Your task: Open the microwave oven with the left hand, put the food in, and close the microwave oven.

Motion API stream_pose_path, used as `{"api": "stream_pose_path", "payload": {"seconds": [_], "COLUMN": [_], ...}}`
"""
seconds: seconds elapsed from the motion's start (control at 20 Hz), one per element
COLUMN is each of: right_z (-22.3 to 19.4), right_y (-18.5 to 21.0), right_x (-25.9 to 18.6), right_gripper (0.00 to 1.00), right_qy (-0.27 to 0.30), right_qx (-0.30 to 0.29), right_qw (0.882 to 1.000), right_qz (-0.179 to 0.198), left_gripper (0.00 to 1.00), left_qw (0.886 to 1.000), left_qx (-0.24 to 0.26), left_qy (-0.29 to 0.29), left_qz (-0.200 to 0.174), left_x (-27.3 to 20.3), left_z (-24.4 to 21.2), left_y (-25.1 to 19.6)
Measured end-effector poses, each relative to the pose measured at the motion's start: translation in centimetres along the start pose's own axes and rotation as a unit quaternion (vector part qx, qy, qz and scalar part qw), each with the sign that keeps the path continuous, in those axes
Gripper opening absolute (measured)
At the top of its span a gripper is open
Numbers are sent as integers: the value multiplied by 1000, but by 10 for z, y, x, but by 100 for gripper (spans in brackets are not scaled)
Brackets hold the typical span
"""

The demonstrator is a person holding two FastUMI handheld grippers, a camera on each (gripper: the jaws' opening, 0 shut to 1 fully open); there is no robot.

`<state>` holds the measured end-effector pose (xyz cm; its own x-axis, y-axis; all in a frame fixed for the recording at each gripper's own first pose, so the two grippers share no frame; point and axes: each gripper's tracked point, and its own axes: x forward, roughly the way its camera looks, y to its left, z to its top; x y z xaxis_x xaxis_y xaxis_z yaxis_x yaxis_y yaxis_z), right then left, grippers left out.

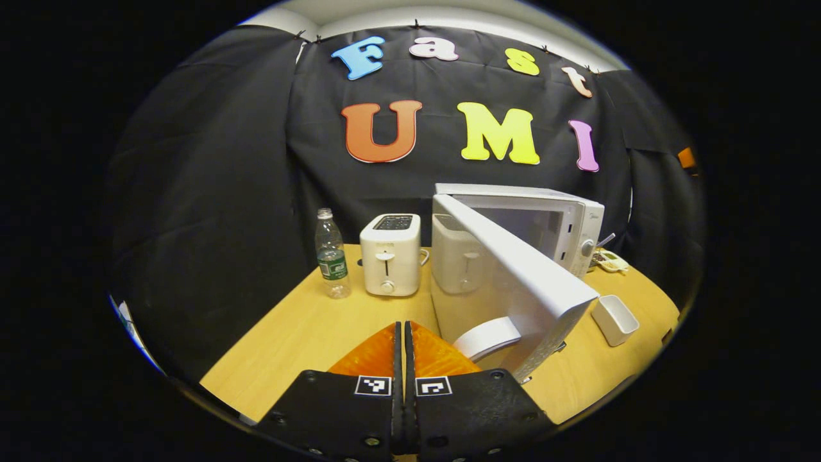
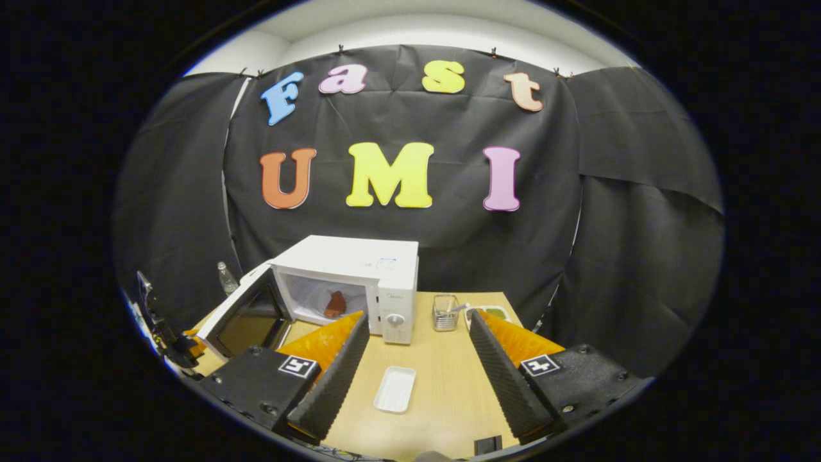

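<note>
The white microwave [image 1: 564,221] stands on the wooden table [image 1: 301,333] with its door [image 1: 513,276] swung wide open toward me. In the left gripper view my left gripper [image 1: 404,330] is shut with nothing between its fingers, just left of the door's pale handle [image 1: 489,337]. In the right gripper view a brown piece of food [image 2: 335,301] lies inside the microwave [image 2: 359,276], whose door [image 2: 247,314] hangs open to the left. My right gripper [image 2: 418,316] is open and holds nothing, hovering above an empty white tray [image 2: 395,388].
A white toaster [image 1: 390,253] and a clear water bottle [image 1: 331,253] stand left of the microwave. The white tray [image 1: 614,319] lies right of the door. A wire basket [image 2: 444,311] and a small dish [image 2: 490,312] sit right of the microwave.
</note>
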<state>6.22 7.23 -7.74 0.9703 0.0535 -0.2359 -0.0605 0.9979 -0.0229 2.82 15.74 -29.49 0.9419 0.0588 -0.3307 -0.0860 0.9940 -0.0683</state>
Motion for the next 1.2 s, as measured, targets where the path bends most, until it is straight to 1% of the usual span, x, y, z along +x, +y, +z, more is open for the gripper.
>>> {"api": "stream_pose_path", "payload": {"seconds": [0.05,0.1,0.25,0.45,0.65,0.7,0.75,0.9,1.05,1.1,1.15,1.2], "right_z": [0,2,-1,-2,-8,-10,-11,-16,-18,-17,-17,-17], "right_y": [-4,-1,-11,-30,-49,-55,-61,-76,-91,-96,-100,-104], "right_x": [-1,-4,-11,-18,-21,-21,-21,-21,-18,-17,-15,-14], "right_gripper": [92,92,92,92,92,100,92,92,92,100,92,92], "right_qy": [2,5,9,13,23,26,28,33,39,39,40,41], "right_qx": [3,9,17,23,32,34,37,45,48,52,54,57], "right_qw": [1000,1000,1000,999,998,998,997,996,995,994,994,993], "right_qz": [-6,-9,-16,-30,-44,-49,-54,-68,-82,-86,-90,-95], "left_gripper": [0,0,0,0,0,0,0,0,0,0,0,0], "left_qw": [1000,1000,998,993,988,986,984,977,973,972,971,970], "left_qx": [-4,-4,12,32,50,56,61,85,96,97,98,99], "left_qy": [2,6,6,-1,-6,-7,-9,-14,-19,-19,-19,-18], "left_qz": [-12,-26,-59,-109,-147,-157,-166,-194,-210,-215,-219,-221], "left_x": [3,5,12,24,40,44,50,66,84,92,98,104], "left_z": [-3,-6,-8,3,12,14,17,25,32,35,36,38], "left_y": [-16,-31,-66,-114,-159,-171,-182,-215,-239,-248,-254,-260]}}
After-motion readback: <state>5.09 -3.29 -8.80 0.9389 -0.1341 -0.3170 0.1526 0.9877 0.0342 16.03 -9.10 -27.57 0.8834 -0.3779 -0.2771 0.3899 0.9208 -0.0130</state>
